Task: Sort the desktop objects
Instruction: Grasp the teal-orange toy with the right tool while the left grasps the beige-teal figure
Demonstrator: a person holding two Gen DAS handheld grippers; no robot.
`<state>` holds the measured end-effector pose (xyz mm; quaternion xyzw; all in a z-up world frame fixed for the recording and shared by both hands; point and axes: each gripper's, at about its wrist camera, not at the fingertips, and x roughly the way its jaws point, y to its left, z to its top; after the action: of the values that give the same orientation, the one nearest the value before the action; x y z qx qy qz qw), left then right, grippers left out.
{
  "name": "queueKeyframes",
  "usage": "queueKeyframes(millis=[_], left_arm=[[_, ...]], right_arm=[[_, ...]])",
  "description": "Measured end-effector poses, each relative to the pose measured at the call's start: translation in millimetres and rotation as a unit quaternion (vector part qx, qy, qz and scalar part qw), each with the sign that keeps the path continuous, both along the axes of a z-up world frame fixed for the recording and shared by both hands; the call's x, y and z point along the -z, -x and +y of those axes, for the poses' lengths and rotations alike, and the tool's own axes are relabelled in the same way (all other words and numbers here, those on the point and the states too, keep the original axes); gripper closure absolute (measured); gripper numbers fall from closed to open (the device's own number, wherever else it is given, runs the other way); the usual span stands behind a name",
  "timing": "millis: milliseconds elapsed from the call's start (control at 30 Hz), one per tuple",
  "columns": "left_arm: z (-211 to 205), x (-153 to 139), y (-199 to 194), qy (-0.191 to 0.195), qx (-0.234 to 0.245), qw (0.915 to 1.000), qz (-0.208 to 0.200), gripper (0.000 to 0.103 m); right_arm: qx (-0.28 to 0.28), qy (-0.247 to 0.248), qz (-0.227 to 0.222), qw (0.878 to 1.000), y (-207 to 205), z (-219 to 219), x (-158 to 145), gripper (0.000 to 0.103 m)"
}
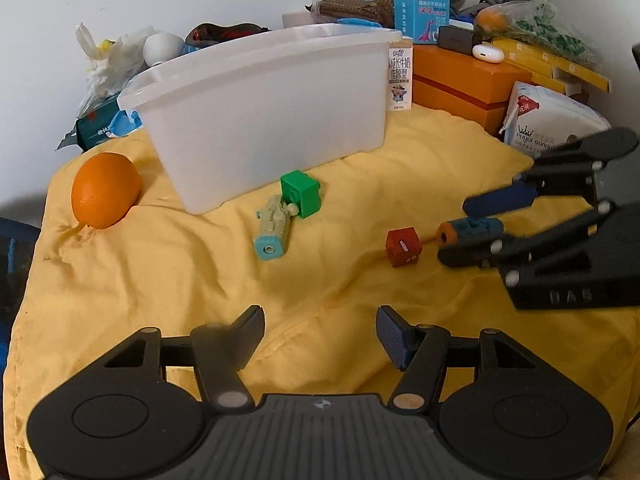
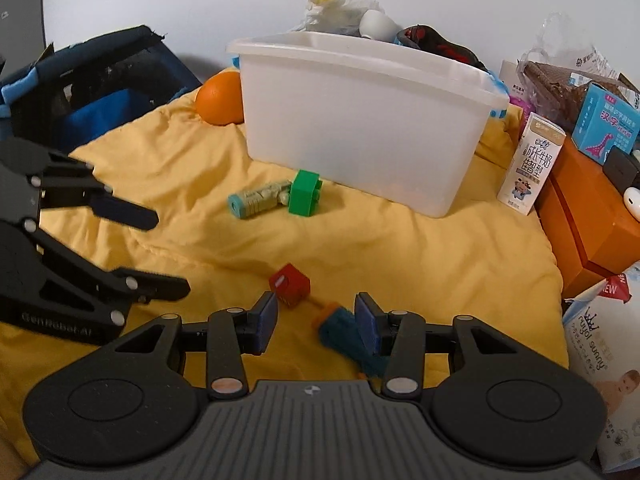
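Note:
A white plastic bin point(image 1: 260, 116) point(image 2: 360, 120) stands on the yellow cloth point(image 1: 320, 280). In front of it lie a green block point(image 1: 301, 193) point(image 2: 304, 192) joined to a pale teal toy piece point(image 1: 273, 226) point(image 2: 256, 200), a red cube point(image 1: 403, 247) point(image 2: 289, 284), and a blue toy with an orange tip point(image 1: 468, 230) point(image 2: 344, 332). An orange point(image 1: 105, 189) point(image 2: 220, 98) lies left of the bin. My left gripper point(image 1: 320, 336) point(image 2: 168, 252) is open and empty. My right gripper point(image 2: 316, 326) point(image 1: 452, 232) is open, its jaws around the blue toy, not closed on it.
Clutter lines the back and right: orange boxes point(image 1: 468, 84) point(image 2: 588, 220), a milk carton point(image 1: 400, 76) point(image 2: 530, 164), a blue card box point(image 1: 420, 16), a white bag point(image 1: 552, 120) point(image 2: 604, 360), plastic bags point(image 1: 108, 60). A dark blue bag point(image 2: 92, 92) sits at the left.

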<state>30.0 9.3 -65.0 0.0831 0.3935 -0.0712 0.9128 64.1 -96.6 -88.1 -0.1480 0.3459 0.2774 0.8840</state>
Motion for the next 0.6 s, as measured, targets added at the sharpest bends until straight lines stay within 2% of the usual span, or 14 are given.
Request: queueKeyframes(millis=[133, 400, 467, 600], left_arm=[[-2, 2, 2, -0.002, 0.001, 1.0000, 0.001, 0.038], [-10, -3, -1, 0.010, 0.011, 0.9999, -0.005, 0.038], [-13, -2, -3, 0.011, 0.017, 0.9998, -0.001, 0.038], [-17, -4, -11, 0.010, 0.021, 0.9997, -0.006, 0.038]], right_arm=[[-0.015, 0.018, 0.000, 1.000, 12, 1, 9, 0.059], [-0.032, 0.093, -0.061, 0.993, 16, -5, 7, 0.059], [-0.042, 0.103, -0.054, 0.992, 9, -10, 12, 0.060], [-0.059, 0.092, -0.023, 0.994, -6, -15, 21, 0.060]])
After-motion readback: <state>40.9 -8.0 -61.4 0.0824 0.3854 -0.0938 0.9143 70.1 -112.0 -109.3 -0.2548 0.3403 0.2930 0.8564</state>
